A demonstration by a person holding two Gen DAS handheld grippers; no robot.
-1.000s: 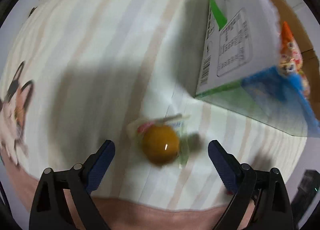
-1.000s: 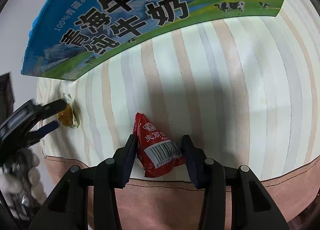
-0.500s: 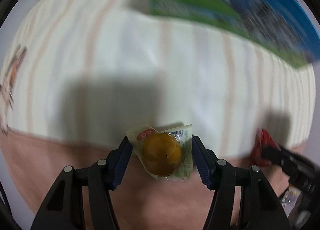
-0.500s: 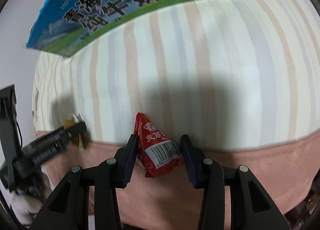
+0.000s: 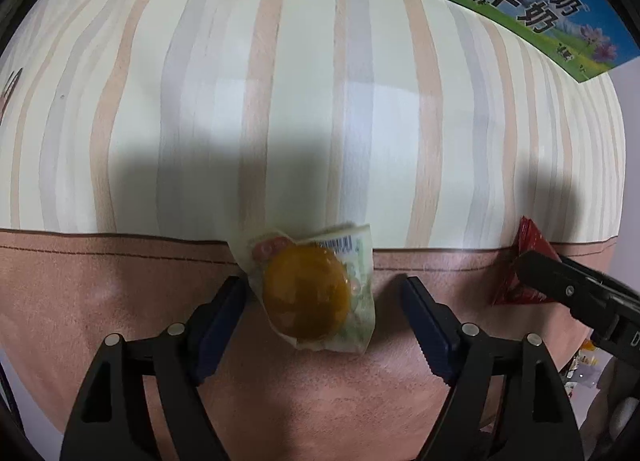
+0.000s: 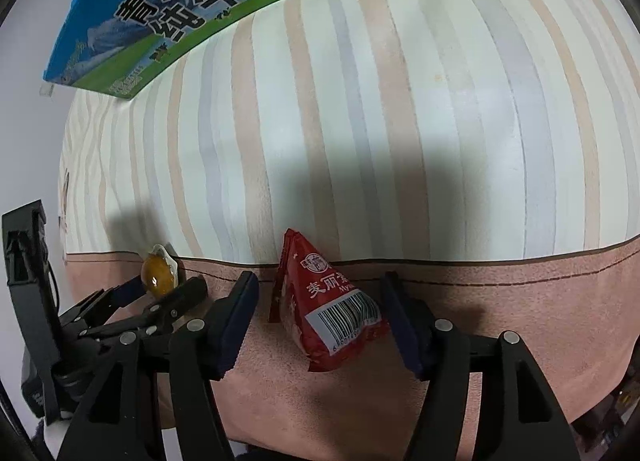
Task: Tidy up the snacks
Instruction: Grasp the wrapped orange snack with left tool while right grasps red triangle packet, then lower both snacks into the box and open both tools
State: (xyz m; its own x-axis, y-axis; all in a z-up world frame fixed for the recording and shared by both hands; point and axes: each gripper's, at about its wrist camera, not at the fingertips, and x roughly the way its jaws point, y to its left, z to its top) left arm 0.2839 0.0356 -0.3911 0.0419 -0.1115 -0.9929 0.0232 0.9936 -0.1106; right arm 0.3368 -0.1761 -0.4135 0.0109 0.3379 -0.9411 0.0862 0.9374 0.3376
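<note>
Left gripper (image 5: 324, 293): jaws apart, one on either side of the yolk packet; a visible gap on the right side, left pad close to the wrapper edge, contact there unclear.
Yolk packet (image 5: 310, 297): clear wrapper with barcode strip, round orange-brown yolk inside; sits between the left jaws, over the pink border of the cloth, its top edge reaching the seam. In the right wrist view the same packet (image 6: 159, 271) shows between the tips of the left gripper (image 6: 168, 287).
Right gripper (image 6: 320, 301): jaws apart, flanking the red packet with a gap on both sides.
Red packet (image 6: 326, 309): triangular red pouch, white barcode label facing up, point toward the striped area; lies across the seam, mostly on the pink border. In the left wrist view it (image 5: 520, 265) is partly covered by a finger of the right gripper (image 5: 524, 269).
Cloth (image 6: 420, 121): cream with beige and grey stripes, pink-brown border (image 5: 100, 285) along the near edge; covers the worktop.
Milk carton (image 6: 192, 9): blue-green box with Chinese lettering and cows, at the far edge of the cloth, well apart from both packets.
Spacing: the two packets near each other, not touching.
</note>
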